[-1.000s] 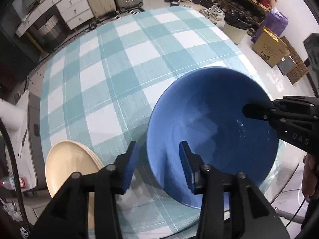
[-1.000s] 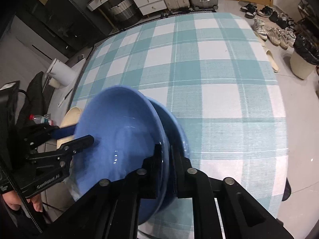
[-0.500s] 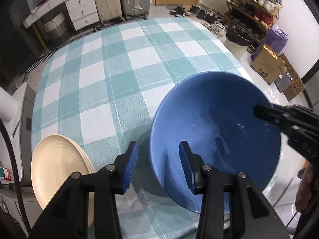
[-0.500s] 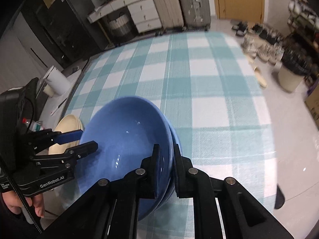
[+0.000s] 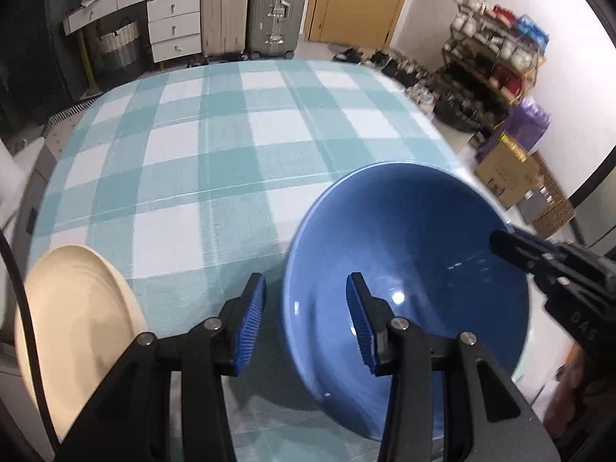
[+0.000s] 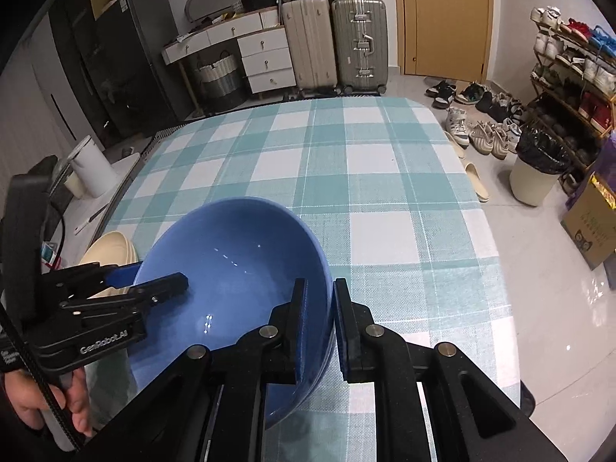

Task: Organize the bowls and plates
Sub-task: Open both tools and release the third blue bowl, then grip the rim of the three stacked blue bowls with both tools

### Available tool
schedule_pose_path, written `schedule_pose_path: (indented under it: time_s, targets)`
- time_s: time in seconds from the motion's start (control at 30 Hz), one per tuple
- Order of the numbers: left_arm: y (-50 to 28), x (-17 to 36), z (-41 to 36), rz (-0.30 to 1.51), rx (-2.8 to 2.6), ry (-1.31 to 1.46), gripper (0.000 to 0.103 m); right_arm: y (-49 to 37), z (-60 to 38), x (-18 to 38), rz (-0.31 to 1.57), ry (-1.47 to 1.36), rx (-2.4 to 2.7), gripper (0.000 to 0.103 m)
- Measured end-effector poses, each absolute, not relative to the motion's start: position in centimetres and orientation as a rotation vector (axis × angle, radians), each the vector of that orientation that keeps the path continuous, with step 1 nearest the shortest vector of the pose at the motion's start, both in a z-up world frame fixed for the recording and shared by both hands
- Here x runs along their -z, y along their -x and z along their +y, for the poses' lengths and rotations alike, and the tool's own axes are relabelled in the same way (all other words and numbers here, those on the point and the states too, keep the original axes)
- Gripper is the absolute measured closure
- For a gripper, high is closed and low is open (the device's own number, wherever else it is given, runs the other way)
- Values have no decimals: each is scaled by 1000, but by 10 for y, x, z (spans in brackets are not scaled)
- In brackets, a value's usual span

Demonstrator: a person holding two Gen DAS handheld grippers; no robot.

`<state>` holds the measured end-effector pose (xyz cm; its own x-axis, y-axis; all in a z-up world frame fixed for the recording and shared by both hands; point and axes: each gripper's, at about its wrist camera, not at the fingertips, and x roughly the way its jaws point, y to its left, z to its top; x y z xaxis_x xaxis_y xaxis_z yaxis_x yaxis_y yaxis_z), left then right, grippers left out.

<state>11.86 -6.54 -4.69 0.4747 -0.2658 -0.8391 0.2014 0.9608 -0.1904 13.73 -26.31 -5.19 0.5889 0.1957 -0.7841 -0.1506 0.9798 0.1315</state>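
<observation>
A large blue bowl (image 5: 408,254) (image 6: 231,269) sits near the front edge of the checked table. My right gripper (image 6: 321,327) is shut on its near rim, one finger inside and one outside; it also shows at the bowl's right rim in the left wrist view (image 5: 512,248). My left gripper (image 5: 304,319) is open and straddles the bowl's left rim without gripping; it shows in the right wrist view (image 6: 154,277). A cream plate stack (image 5: 73,323) (image 6: 111,246) lies left of the bowl.
The teal and white checked tablecloth (image 5: 231,146) (image 6: 365,177) covers the table beyond the bowl. On the floor to the right are a bin (image 6: 539,169), shoes and a cardboard box (image 5: 508,177). Suitcases (image 6: 335,42) and drawers stand behind.
The bowl held by my right gripper has come down level, nested over the lower blue bowl seen a second ago. Both cameras have tilted up. My left gripper stays open at the rim.
</observation>
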Motion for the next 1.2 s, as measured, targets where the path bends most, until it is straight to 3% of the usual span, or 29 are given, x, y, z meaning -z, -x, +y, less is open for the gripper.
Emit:
schedule_pose_path:
  time_s: [0.5, 1.2]
  targets:
    - [-105, 52, -59, 921, 210, 122, 56, -129, -278, 66, 805, -133, -181, 89]
    - [-114, 71, -47, 994, 177, 186, 54, -161, -291, 101, 923, -310, -304, 81]
